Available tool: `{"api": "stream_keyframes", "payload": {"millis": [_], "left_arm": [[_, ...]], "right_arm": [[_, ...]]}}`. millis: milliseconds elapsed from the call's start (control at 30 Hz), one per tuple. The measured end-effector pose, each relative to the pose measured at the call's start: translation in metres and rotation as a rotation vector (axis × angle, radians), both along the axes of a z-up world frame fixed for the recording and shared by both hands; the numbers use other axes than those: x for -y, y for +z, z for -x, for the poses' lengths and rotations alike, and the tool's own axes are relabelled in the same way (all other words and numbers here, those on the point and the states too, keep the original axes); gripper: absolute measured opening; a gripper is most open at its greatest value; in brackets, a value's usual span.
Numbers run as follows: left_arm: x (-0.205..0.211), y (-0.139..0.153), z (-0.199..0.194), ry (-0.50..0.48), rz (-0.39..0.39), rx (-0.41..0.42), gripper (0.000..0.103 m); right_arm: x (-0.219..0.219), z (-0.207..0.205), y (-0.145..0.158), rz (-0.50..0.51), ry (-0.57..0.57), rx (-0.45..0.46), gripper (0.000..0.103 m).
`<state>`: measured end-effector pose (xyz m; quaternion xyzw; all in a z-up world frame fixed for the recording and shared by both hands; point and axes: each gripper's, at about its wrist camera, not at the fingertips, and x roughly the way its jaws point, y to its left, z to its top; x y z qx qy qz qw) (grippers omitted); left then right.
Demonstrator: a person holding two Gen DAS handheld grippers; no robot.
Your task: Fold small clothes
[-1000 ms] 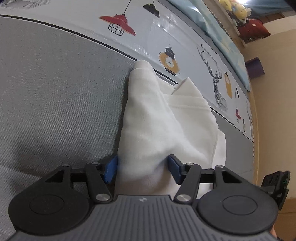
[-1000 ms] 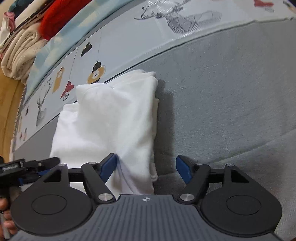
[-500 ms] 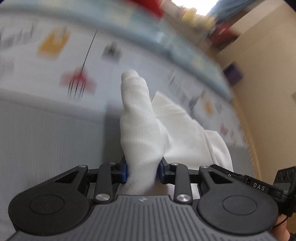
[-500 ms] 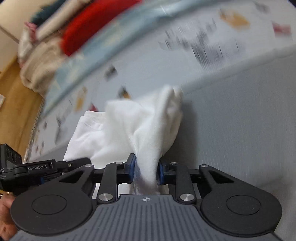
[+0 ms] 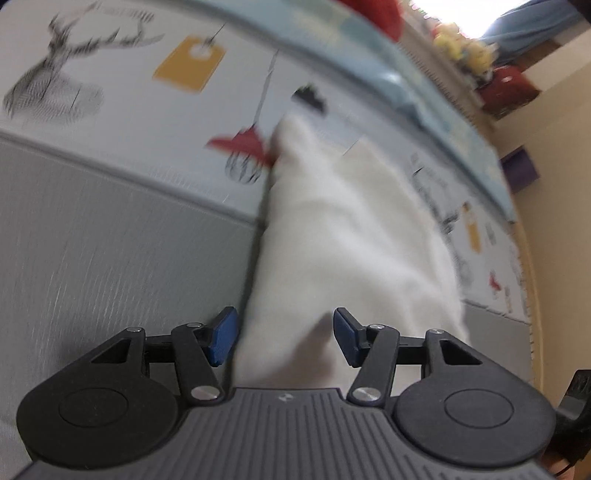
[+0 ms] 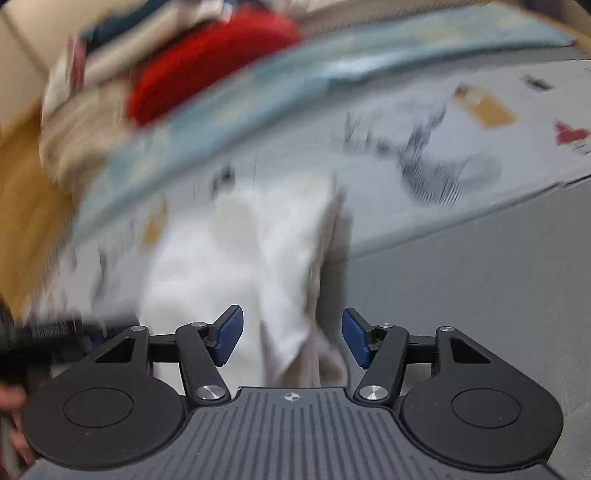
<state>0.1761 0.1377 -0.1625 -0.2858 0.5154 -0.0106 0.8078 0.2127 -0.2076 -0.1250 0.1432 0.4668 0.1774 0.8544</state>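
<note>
Both grippers, left [image 5: 284, 334] and right [image 6: 291, 336], gape around the cloth [image 5: 351, 251]; we fear it slumps unfolded.

Both views motion-blurred, right wrist view worse. Blown-out white glare [image 5: 443, 7] at top edge of left wrist view. Soft even indoor light; faint shadow beside crumpled white cotton garment [image 5: 343, 240] [image 6: 258, 258]. Black gripper bodies stayed sharp in foreground. Fisheye bent grey-and-printed bedspread [image 5: 110, 229] edges strongly.
</note>
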Motion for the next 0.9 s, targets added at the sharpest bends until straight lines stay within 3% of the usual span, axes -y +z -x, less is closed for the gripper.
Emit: {"api": "stream_keyframes", "payload": {"millis": [33,67,100,133,267,333,367,400,500,567,600,667,733,767,833,900], "left_arm": [[0.000,-0.009,-0.001,-0.013,-0.012,-0.051,0.056],[0.000,-0.019,-0.002,-0.035,-0.025,-0.101,0.046],[0.001,-0.023,-0.005,-0.048,-0.040,-0.116,0.041],[0.004,-0.021,-0.005,-0.063,-0.061,-0.107,0.040],[0.011,-0.018,-0.004,-0.085,-0.104,-0.110,0.039],[0.018,-0.012,0.000,-0.092,-0.141,-0.097,0.039],[0.023,-0.008,0.004,-0.107,-0.180,-0.087,0.042],[0.028,-0.005,0.008,-0.131,-0.230,-0.078,0.047],[0.045,0.005,0.022,-0.222,-0.414,-0.058,0.063],[0.054,0.012,0.037,-0.279,-0.530,-0.054,0.064],[0.057,0.018,0.045,-0.304,-0.581,-0.049,0.063],[0.063,0.046,0.067,-0.313,-0.672,0.044,0.065],[0.066,0.079,0.095,-0.281,-0.702,0.181,0.077],[0.067,0.097,0.113,-0.257,-0.707,0.265,0.085],[0.071,0.122,0.147,-0.211,-0.700,0.403,0.086],[0.077,0.136,0.175,-0.163,-0.671,0.462,0.093]], "right_arm": [[-0.007,0.000,-0.007,0.054,0.017,-0.031,0.061],[-0.008,0.001,-0.013,0.084,0.029,-0.054,0.048],[-0.011,0.000,-0.021,0.114,0.040,-0.089,0.026],[-0.011,-0.001,-0.029,0.126,0.040,-0.129,0.021],[-0.016,0.000,-0.038,0.116,0.013,-0.149,0.019],[-0.017,0.000,-0.037,0.131,-0.004,-0.154,0.032],[-0.015,-0.002,-0.035,0.140,-0.029,-0.162,0.047],[-0.013,-0.001,-0.035,0.148,-0.053,-0.170,0.055],[-0.007,0.003,-0.032,0.193,-0.089,-0.187,0.066],[-0.003,0.016,-0.025,0.274,-0.105,-0.167,0.072],[-0.001,0.022,-0.023,0.301,-0.113,-0.159,0.067],[0.005,0.035,-0.019,0.438,-0.156,-0.149,0.064],[0.020,0.050,-0.006,0.493,-0.208,-0.103,0.063],[0.028,0.058,0.008,0.466,-0.233,-0.056,0.063],[0.038,0.082,0.040,0.392,-0.253,0.072,0.063],[0.039,0.113,0.070,0.332,-0.225,0.207,0.069]]}}
